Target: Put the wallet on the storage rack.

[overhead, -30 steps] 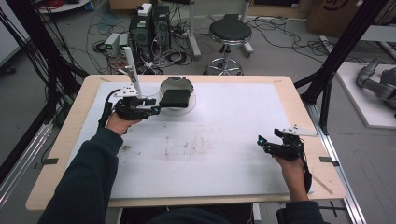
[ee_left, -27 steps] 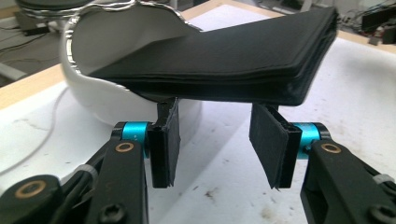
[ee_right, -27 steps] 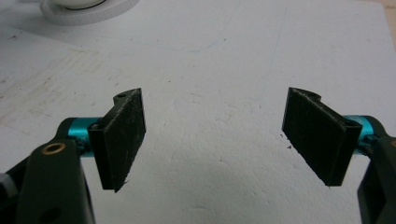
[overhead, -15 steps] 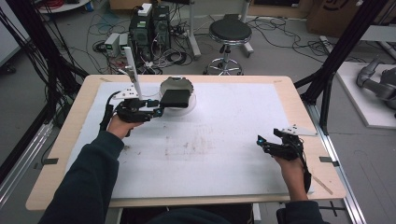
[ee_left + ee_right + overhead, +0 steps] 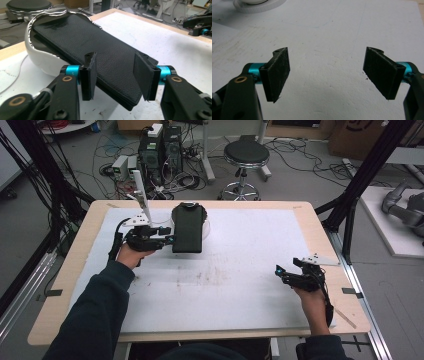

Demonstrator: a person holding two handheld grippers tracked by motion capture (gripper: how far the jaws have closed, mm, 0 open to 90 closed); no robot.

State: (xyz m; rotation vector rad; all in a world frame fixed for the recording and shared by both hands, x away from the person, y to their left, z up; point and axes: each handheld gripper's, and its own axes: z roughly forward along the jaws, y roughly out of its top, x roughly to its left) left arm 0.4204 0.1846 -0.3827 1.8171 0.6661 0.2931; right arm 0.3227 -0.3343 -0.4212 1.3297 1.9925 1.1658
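Two pads of my left gripper (image 5: 116,72) straddle the near end of the black wallet (image 5: 82,37). They have just closed a little and are not visibly pressing, so I should seat them squarely on both long edges before lifting. My right gripper (image 5: 327,72) stands wide open over the table (image 5: 240,270), holding nothing. White bowl (image 5: 42,62): the wallet's far end lies inside, slanted over the rim.

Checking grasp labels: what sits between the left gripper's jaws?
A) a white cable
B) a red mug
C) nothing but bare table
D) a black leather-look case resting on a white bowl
D: in the left gripper view, the black case lies between the left gripper pads, its far end resting on the white bowl.
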